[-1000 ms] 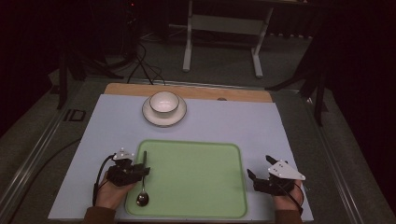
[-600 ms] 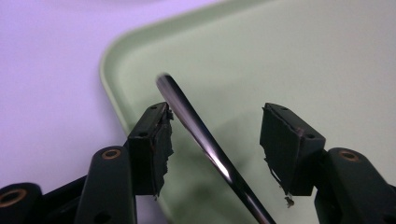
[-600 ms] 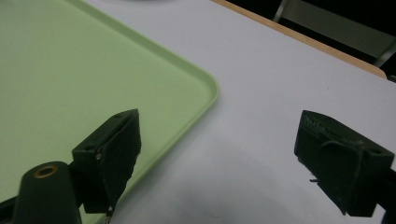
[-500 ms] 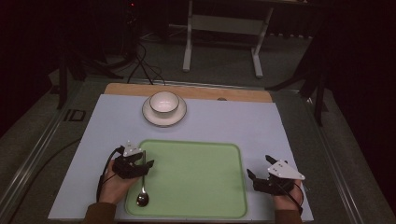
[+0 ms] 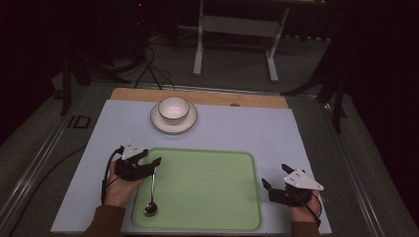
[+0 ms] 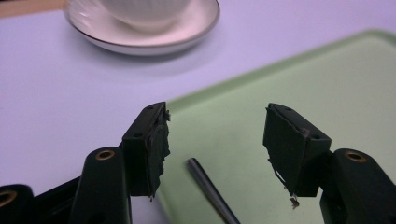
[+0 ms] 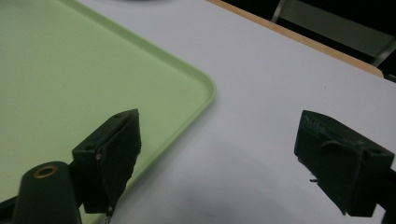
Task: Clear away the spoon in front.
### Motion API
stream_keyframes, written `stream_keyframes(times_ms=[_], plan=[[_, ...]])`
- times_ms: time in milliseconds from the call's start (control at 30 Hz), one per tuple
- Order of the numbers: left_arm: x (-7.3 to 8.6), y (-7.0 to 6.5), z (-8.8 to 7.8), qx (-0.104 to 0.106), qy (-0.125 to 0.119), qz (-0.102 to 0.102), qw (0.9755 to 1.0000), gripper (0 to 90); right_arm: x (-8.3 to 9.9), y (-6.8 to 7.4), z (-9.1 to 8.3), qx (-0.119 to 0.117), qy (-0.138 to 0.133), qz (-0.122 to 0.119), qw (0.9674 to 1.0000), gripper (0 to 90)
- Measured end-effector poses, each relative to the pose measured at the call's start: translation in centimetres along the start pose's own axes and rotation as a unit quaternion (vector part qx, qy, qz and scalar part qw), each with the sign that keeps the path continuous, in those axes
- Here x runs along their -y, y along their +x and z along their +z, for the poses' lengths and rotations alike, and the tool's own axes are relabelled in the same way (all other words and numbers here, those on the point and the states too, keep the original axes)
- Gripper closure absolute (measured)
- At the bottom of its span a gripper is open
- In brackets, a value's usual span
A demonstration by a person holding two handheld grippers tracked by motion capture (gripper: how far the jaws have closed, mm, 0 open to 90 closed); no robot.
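The slim metal spoon (image 5: 151, 193) lies lengthwise along the pale green plastic tray's (image 5: 207, 187) left edge, handle between the left claw's (image 5: 152, 165) wide-apart jaws; the right claw (image 5: 268, 186), also wide, sits well apart.

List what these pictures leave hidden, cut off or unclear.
- Spoon: in the left gripper view the bottom edge cuts off all but its handle tip.
- Cup: its contents are too small to tell in the high view; the left gripper view's top edge crops it.
- Saucer: blurred and cropped in the left gripper view.
- Right hand: mostly under the right gripper.
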State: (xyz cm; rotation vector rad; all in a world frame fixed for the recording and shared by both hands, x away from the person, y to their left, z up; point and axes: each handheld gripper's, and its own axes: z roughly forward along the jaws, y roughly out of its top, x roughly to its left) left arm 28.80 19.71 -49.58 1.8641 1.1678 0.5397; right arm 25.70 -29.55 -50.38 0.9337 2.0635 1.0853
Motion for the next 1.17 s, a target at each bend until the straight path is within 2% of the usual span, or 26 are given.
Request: stream_keyframes(times_ms=[200,367,500,533,567,733,767,833,933,1167], plan=[[0.7,1.5,-2.2,-0.031,-0.033,-0.021,0.9988,37.3,-0.1,0.0,-0.2,-0.001,-0.009,0.0,1.0,14.3],[1.6,2.7,-3.8,-0.06,-0.047,-0.034,0.9965,35.1,-0.1,-0.2,-0.4,0.001,-0.014,0.001,0.9999,14.3],[2.3,3.6,-5.0,-0.085,-0.057,-0.037,0.9941,34.4,-0.1,-0.4,-0.5,0.003,-0.019,0.002,0.9998,14.2],[2.3,3.6,-5.0,-0.085,-0.057,-0.037,0.9941,34.4,-0.1,-0.4,-0.5,0.003,-0.019,0.002,0.9998,14.2],[2.8,4.2,-5.9,-0.104,-0.067,-0.04,0.9915,34.3,0.0,-0.7,-0.8,0.006,-0.022,0.006,0.9997,14.2],[3.6,5.3,-7.3,-0.135,-0.089,-0.047,0.9856,34.3,0.2,-1.4,-1.2,0.014,-0.031,0.013,0.9993,14.2],[3.7,5.6,-7.6,-0.143,-0.095,-0.053,0.9838,34.3,0.3,-1.6,-1.3,0.016,-0.032,0.015,0.9993,14.3],[3.9,6.1,-7.9,-0.149,-0.102,-0.061,0.9816,34.3,0.4,-1.9,-1.4,0.02,-0.033,0.018,0.9991,14.2],[4.1,6.7,-8.0,-0.16,-0.104,-0.069,0.9793,34.3,0.5,-2.2,-1.6,0.024,-0.034,0.021,0.9989,14.3],[4.4,7.4,-7.9,-0.174,-0.1,-0.077,0.9767,34.3,0.7,-2.8,-1.8,0.033,-0.036,0.029,0.9984,14.3]])
